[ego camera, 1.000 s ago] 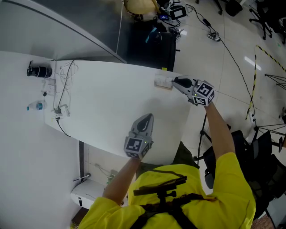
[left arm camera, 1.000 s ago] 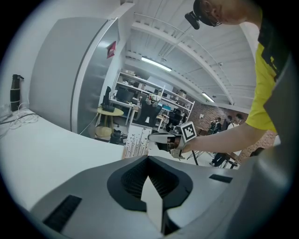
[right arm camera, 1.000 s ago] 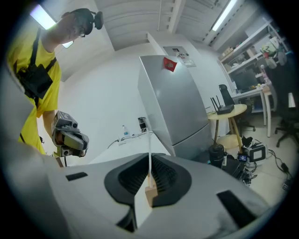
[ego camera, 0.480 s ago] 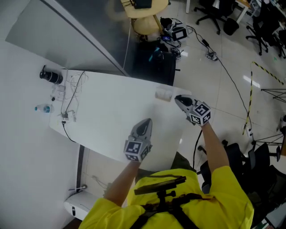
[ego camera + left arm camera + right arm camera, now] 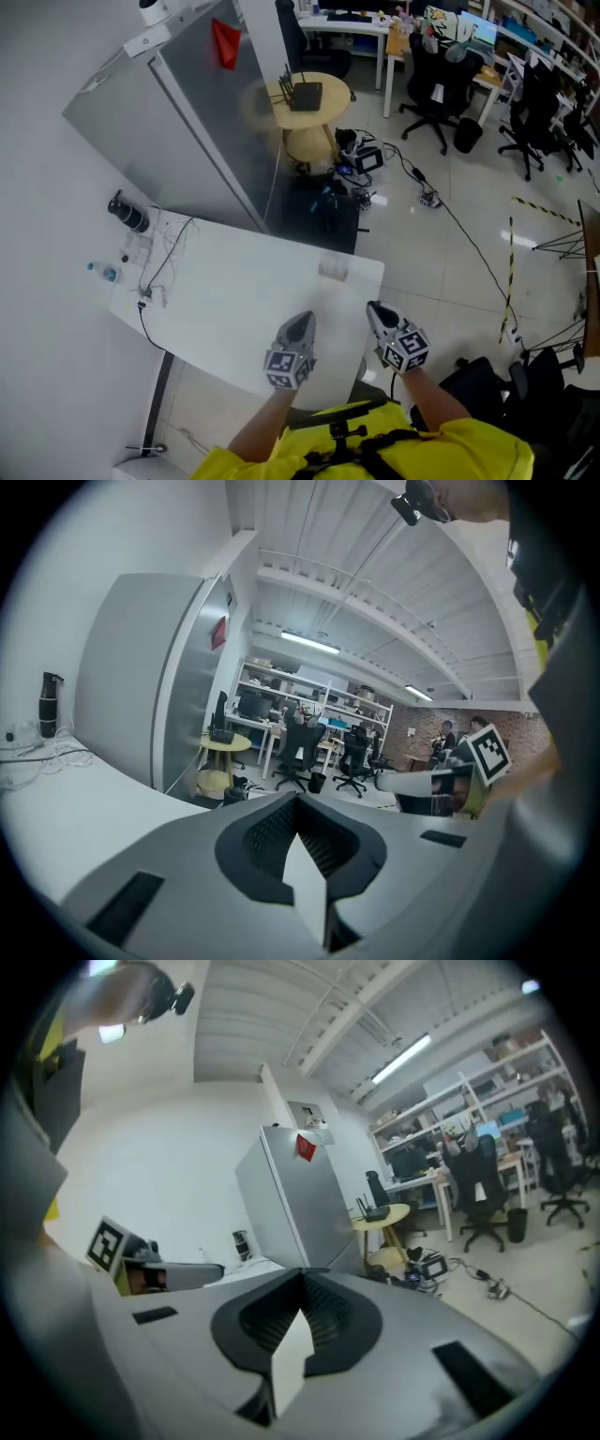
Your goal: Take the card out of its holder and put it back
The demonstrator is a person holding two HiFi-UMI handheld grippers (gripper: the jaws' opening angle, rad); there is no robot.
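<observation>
The card holder (image 5: pixel 333 270) is a small pale block that lies near the far right corner of the white table (image 5: pixel 234 300); I cannot make out a card in it. My left gripper (image 5: pixel 300 323) hovers over the table's near edge, shut and empty. My right gripper (image 5: pixel 375 312) is level with it just off the table's right edge, also shut with nothing held. Both are well short of the holder. In the left gripper view the jaws (image 5: pixel 298 799) meet at the tip, as they do in the right gripper view (image 5: pixel 302 1274). Neither gripper view shows the holder.
A black cylinder (image 5: pixel 128 213), a small water bottle (image 5: pixel 103 273) and loose cables (image 5: pixel 159 258) lie at the table's far left. A grey partition (image 5: pixel 187 141) stands behind it. A round yellow table (image 5: pixel 295 103) and office chairs (image 5: pixel 436 80) are beyond.
My right gripper has drawn back from the card holder towards me. The left gripper has also pulled back a little, and the head view has tilted up.
</observation>
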